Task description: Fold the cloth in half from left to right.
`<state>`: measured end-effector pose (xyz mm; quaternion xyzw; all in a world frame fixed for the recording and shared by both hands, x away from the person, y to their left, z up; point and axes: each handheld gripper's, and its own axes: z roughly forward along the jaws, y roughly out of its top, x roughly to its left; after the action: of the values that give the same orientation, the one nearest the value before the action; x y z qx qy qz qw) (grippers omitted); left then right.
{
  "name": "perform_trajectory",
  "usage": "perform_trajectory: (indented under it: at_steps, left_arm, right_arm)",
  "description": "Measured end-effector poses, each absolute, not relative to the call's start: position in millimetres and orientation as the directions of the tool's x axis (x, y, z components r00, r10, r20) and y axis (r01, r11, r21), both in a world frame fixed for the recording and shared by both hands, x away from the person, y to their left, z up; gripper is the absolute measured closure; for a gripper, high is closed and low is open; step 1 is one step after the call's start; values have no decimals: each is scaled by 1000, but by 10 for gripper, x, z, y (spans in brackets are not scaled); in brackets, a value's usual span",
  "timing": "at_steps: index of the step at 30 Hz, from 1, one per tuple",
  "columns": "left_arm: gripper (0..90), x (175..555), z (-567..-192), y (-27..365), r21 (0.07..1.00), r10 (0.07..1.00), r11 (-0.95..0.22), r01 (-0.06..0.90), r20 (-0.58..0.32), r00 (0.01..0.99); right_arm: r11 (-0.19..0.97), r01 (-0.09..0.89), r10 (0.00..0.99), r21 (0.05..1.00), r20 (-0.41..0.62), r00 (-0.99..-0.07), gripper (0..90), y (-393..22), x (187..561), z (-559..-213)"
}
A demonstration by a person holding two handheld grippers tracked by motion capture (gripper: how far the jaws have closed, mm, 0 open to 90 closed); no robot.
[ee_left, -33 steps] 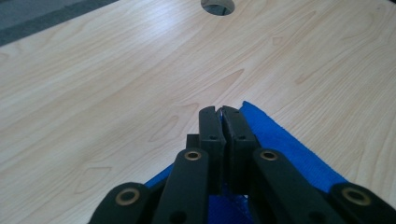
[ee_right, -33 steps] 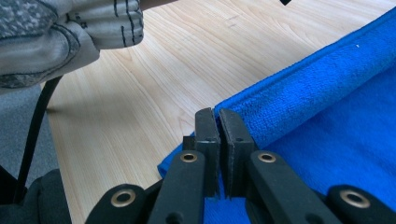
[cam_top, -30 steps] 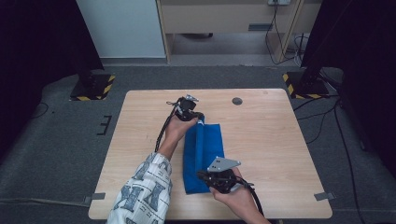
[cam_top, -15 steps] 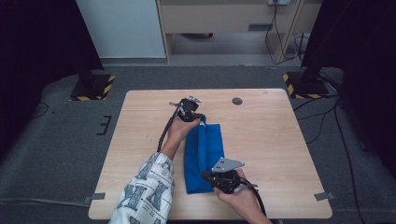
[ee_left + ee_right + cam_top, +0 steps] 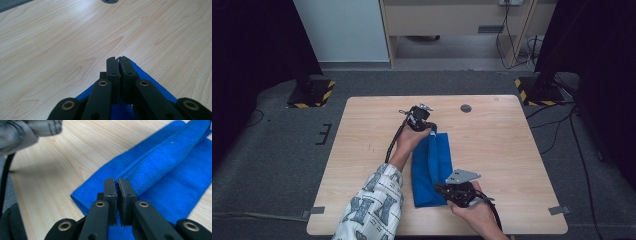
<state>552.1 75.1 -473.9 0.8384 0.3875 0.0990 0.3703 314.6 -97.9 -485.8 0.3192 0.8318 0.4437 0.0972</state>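
A blue towel [image 5: 431, 167] lies folded lengthwise in the middle of the wooden table [image 5: 512, 150]. My left gripper [image 5: 431, 128] is at the towel's far end, shut on its corner; in the left gripper view the blue cloth [image 5: 152, 81] is pinched between the closed tips [image 5: 118, 60]. At the near end my right gripper [image 5: 439, 189] is shut on the raised folded edge of the towel [image 5: 162, 167], with cloth showing between its tips [image 5: 116, 181]. A patterned sleeve [image 5: 372, 210] covers the left forearm.
A dark round grommet [image 5: 466, 108] sits in the tabletop near the far edge, beyond the left gripper. Bare wood spreads to either side of the towel. Black stand bases with yellow stripes [image 5: 309, 95] rest on the grey floor behind the table.
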Motion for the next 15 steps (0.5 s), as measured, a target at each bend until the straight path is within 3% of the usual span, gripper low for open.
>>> perform_trajectory:
  at_steps: [15]
  left_arm:
    - [878, 5526, -4803, 654, 692, 719, -425, 584, -134, 682]
  right_arm:
    - [412, 453, 626, 790, 116, -771, 870, -1078, 3101, -4907]
